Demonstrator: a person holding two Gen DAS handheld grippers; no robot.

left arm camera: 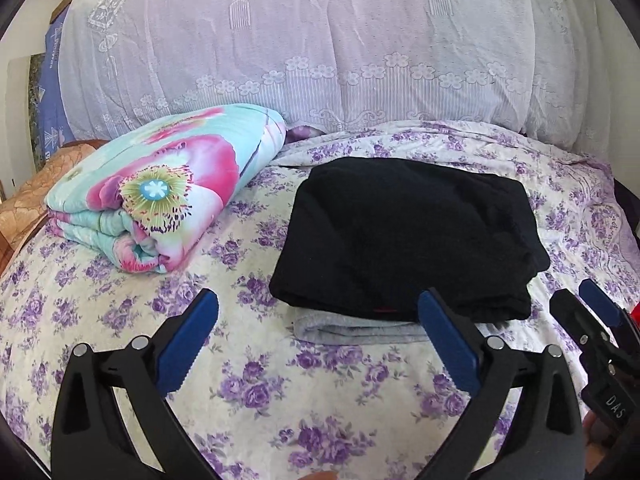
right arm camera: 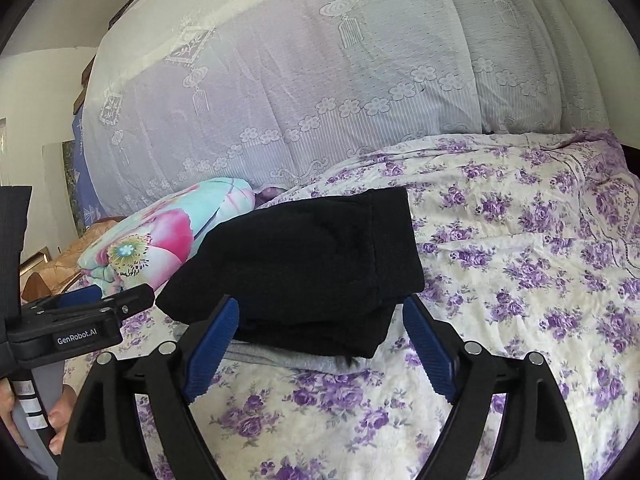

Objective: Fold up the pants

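Note:
The black pants [left arm camera: 404,236] lie folded in a compact stack on the bed, on top of a folded grey garment [left arm camera: 360,330] whose near edge sticks out. They also show in the right wrist view [right arm camera: 308,276], with the grey garment [right arm camera: 280,358] under them. My left gripper [left arm camera: 318,320] is open and empty, just in front of the stack's near edge. My right gripper [right arm camera: 320,320] is open and empty, its jaws on either side of the stack's near right corner, apart from the cloth. The right gripper [left arm camera: 588,304] also shows at the right of the left wrist view.
A folded floral quilt [left arm camera: 160,188] in pink and turquoise lies left of the pants. A large pile under a white lace cover [left arm camera: 320,52] rises behind them. The bed sheet [left arm camera: 280,380] with purple flowers spreads around the stack. The left gripper [right arm camera: 108,304] shows at the left.

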